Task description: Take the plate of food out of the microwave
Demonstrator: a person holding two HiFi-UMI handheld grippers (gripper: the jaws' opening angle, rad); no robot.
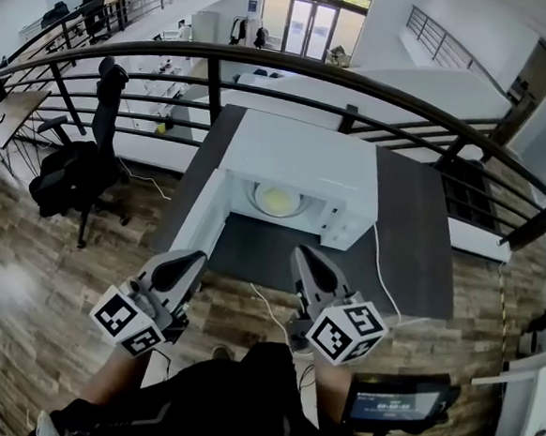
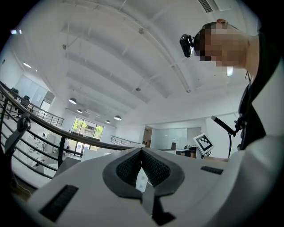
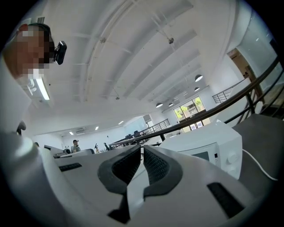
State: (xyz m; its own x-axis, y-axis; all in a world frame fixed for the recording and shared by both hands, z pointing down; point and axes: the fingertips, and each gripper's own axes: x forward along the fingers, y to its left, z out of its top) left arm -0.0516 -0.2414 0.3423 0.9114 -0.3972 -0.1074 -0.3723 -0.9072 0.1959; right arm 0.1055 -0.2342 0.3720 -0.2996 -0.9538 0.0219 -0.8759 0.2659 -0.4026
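Grey worktop (image 1: 413, 233) bears the open microwave (image 1: 302, 153), plate of food (image 1: 278, 201) inside. Left claw (image 1: 195, 258) and right claw (image 1: 303, 254) are closed and empty. Open them wide, then approach level.

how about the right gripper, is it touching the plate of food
Apart. The head view shows the right gripper well short of the plate of food inside the microwave.

No words or numbers can be read anywhere.

The left cube (image 1: 131, 322), at 7 o'clock in the head view, has black-and-white square patterns on its sides. The right cube (image 1: 347, 332), at 5 o'clock, has them too. These are block patterns, not letters.

A small dark screen (image 1: 398, 404) at 4 o'clock shows a pale line of marks. They are too small and blurry to read.
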